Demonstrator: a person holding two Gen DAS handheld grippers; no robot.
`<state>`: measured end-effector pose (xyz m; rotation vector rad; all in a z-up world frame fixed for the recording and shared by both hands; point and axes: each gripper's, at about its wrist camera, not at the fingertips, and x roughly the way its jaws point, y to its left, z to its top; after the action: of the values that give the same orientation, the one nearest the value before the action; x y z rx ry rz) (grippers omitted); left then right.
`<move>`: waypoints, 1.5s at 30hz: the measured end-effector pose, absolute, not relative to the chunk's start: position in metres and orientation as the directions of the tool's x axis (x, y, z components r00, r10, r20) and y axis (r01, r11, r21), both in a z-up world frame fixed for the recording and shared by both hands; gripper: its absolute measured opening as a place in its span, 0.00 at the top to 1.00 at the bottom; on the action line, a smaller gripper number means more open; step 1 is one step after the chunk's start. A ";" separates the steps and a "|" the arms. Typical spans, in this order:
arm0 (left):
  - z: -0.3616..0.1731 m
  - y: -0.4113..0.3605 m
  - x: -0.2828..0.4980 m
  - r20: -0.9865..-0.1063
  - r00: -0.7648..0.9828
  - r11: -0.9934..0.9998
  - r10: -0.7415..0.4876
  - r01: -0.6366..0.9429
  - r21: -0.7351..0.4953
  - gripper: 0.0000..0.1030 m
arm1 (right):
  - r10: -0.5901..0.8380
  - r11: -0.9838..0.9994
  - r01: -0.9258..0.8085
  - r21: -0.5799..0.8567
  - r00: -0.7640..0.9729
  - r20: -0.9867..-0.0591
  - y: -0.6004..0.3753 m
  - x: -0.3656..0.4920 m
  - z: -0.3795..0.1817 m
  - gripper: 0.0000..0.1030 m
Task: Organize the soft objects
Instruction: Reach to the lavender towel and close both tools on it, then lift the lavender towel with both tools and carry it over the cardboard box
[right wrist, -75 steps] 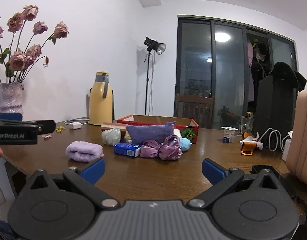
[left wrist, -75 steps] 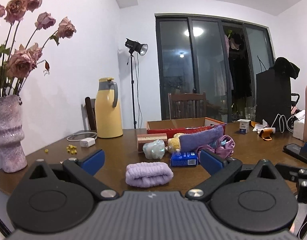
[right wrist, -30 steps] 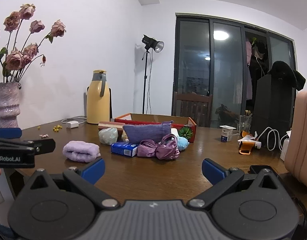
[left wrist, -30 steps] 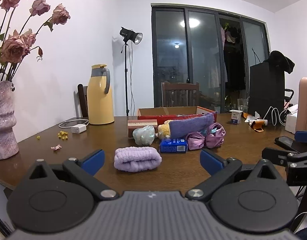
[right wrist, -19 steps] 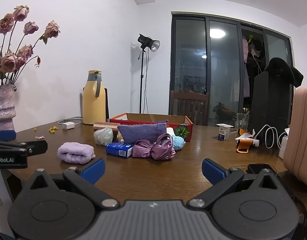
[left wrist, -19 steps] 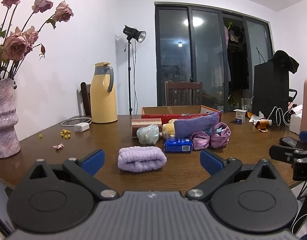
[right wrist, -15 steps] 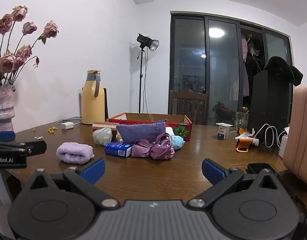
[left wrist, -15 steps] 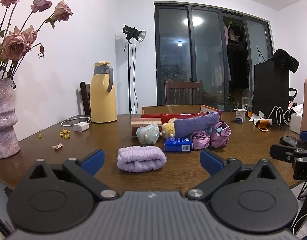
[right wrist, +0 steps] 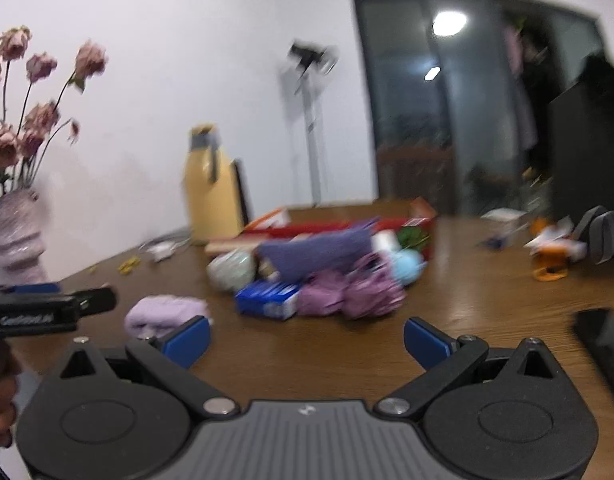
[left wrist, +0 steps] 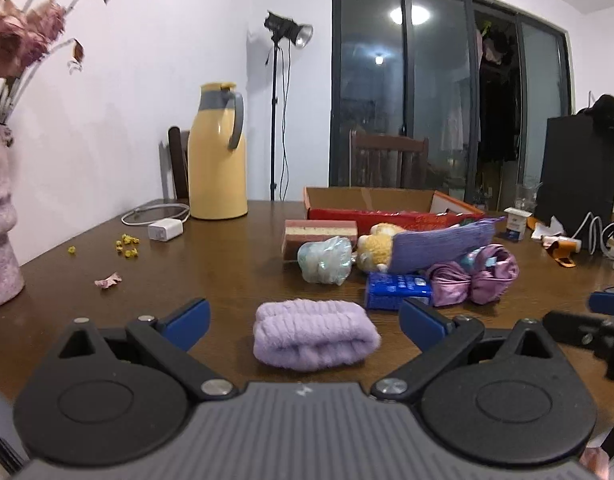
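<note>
The left tool (left wrist: 303, 316) stands spread wide and empty, the lilac rolled towel (left wrist: 314, 335) lying on the tabletop (left wrist: 227, 264) just ahead between its fingers. This looks like the approach: next, close on it. The right tool (right wrist: 307, 338), likewise apart, has swung nearer the pile, its view now blurred.

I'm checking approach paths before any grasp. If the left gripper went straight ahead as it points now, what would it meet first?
Most likely the lavender rolled towel, lying on the table centred between the open left gripper fingers; nothing sits in front of it.
</note>
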<state>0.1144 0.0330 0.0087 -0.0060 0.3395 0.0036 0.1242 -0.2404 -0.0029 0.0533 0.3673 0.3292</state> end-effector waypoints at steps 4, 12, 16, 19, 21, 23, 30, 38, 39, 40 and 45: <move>0.007 0.046 0.149 -0.431 0.902 0.999 -0.024 0.009 -0.038 0.12 | 0.375 0.926 -0.359 0.116 0.841 -0.390 -0.209 0.163 -0.005 0.06; -0.012 0.080 0.196 -0.574 0.812 0.981 -0.105 -0.009 -0.192 0.45 | 0.510 0.857 -0.475 0.202 0.725 -0.463 -0.148 0.225 -0.018 0.32; -0.022 0.092 0.206 -0.603 0.778 0.960 -0.173 -0.003 -0.280 0.61 | 0.558 0.828 -0.486 0.279 0.666 -0.495 -0.132 0.247 -0.027 0.53; -0.024 0.093 0.205 -0.598 0.780 0.957 -0.185 0.003 -0.292 0.65 | 0.588 0.808 -0.471 0.353 0.624 -0.515 -0.128 0.260 -0.037 0.64; -0.023 0.090 0.203 -0.594 0.784 0.959 -0.180 0.007 -0.282 0.69 | 0.609 0.793 -0.464 0.394 0.606 -0.512 -0.128 0.264 -0.041 0.71; -0.022 0.085 0.197 -0.588 0.789 0.962 -0.179 0.016 -0.272 0.71 | 0.614 0.789 -0.470 0.396 0.604 -0.508 -0.129 0.260 -0.042 0.75; -0.013 0.062 0.166 -0.564 0.785 0.949 -0.256 0.093 -0.302 0.76 | 0.597 0.802 -0.472 0.365 0.645 -0.478 -0.154 0.216 -0.029 0.81; 0.006 0.015 0.126 -0.494 0.789 0.924 -0.365 0.239 -0.299 0.76 | 0.518 0.855 -0.428 0.294 0.745 -0.421 -0.206 0.148 -0.003 0.81; 0.009 0.010 0.123 -0.483 0.792 0.921 -0.374 0.254 -0.296 0.76 | 0.511 0.859 -0.422 0.292 0.755 -0.411 -0.211 0.143 0.000 0.81; 0.012 0.005 0.120 -0.473 0.794 0.918 -0.382 0.267 -0.294 0.76 | 0.503 0.862 -0.416 0.288 0.765 -0.401 -0.217 0.138 0.004 0.81; 0.027 -0.008 0.117 -0.442 0.804 0.913 -0.398 0.298 -0.279 0.76 | 0.476 0.877 -0.402 0.264 0.803 -0.359 -0.233 0.126 0.022 0.81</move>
<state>0.1174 -0.0081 0.0267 -0.2004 0.5160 -0.3751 0.1258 -0.2331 0.0220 0.1784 0.4310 0.4730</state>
